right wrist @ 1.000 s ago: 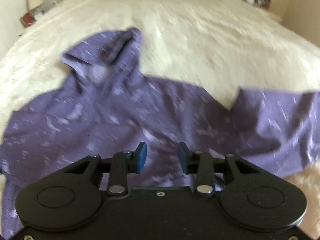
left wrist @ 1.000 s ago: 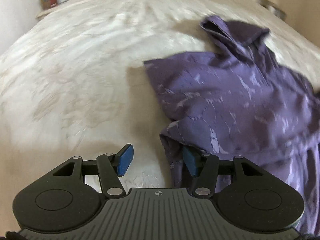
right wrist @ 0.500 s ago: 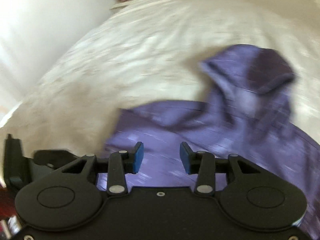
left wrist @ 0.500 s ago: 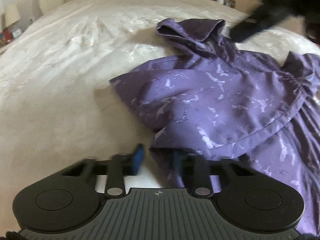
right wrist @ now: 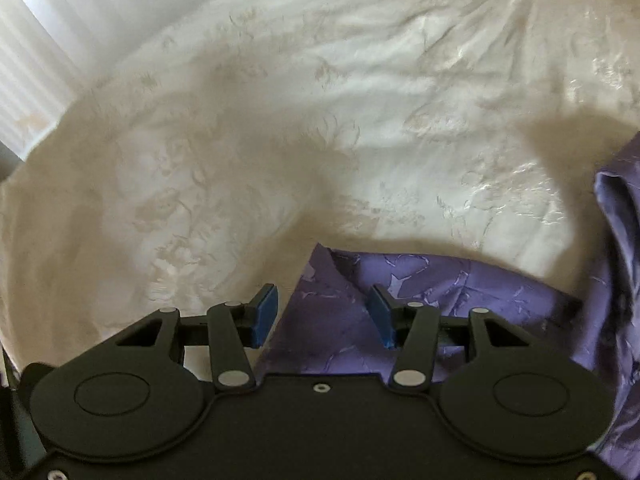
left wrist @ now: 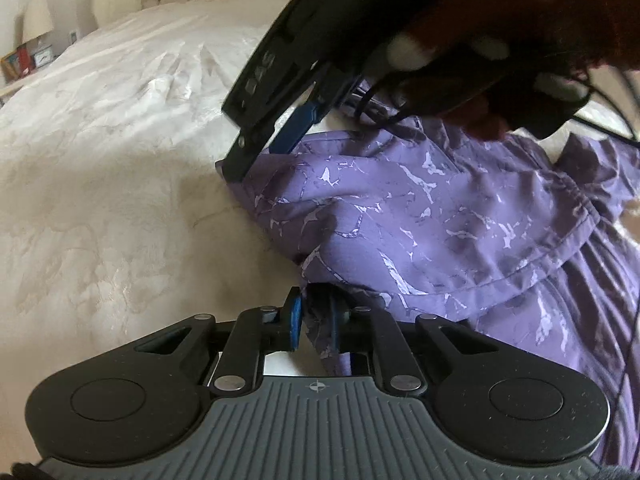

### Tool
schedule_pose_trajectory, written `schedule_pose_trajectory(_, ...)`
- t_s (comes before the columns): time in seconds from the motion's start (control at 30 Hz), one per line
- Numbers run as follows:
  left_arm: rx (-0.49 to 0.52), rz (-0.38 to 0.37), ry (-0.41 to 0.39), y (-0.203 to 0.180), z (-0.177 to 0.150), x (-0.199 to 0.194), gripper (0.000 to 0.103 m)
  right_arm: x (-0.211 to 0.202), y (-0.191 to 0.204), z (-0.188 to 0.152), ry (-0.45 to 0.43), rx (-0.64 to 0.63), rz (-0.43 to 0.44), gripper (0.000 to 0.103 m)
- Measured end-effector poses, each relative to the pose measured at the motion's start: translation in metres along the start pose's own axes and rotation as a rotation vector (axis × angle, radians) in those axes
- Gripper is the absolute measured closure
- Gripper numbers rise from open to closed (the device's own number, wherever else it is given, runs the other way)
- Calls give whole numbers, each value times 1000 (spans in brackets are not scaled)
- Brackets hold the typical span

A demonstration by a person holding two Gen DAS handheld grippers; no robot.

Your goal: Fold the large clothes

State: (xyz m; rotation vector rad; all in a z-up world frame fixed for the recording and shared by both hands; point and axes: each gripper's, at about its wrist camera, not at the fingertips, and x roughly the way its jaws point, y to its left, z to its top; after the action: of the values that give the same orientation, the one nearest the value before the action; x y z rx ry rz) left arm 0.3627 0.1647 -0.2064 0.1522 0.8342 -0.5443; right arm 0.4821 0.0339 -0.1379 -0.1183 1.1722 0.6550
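The purple garment [left wrist: 420,216] lies spread on the white bed [left wrist: 120,168], toward its near right side. The left gripper [left wrist: 316,316], tilted downward, has its jaws nearly closed, pinching a corner of the fabric. The right gripper [right wrist: 322,316] points steeply down over another corner; its jaws are opening, cloth between them but unpressed. A hand [left wrist: 500,40] in a dark-red sleeve [left wrist: 568,8] carries it.
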Motion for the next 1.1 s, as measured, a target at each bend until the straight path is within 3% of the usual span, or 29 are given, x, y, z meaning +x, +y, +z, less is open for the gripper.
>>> schedule_pose_trajectory(0.03,-13,0,-3,0,-1,-1,91,4,-1,1,20,-2,7,66)
schedule_pose_trajectory(0.07,-20,-2,-4,0,-2,-1,91,6,-2,2,24,-11,20,94)
schedule_pose_trajectory(0.23,-17,2,4,-4,-2,0,92,25,-9,8,31,26,-19,96)
schedule_pose_trajectory(0.33,-45,5,33,2,0,4,91,32,-11,5,20,53,-40,92)
schedule_pose_trajectory(0.4,-53,18,66,4,-1,2,90,26,-16,2,-19,88,-31,57)
schedule_pose_trajectory(0.47,-65,24,116,6,-7,-1,90,10,-23,-3,-94,133,-35,48)
schedule_pose_trajectory(0.6,-115,73,177,14,-18,-18,90,-34,-43,-24,-252,239,-43,46)
schedule_pose_trajectory(0.7,-173,101,114,19,-6,-41,82,-65,-56,-52,-320,300,-86,45)
schedule_pose_trajectory(0.9,-184,38,-56,9,53,-39,65,-98,-71,-119,-340,444,-178,45)
schedule_pose_trajectory(1.03,-143,24,-66,-5,68,-10,65,-109,-73,-151,-323,502,-201,45)
schedule_pose_trajectory(1.1,-131,39,-19,-6,61,5,65,-111,-73,-163,-311,522,-209,45)
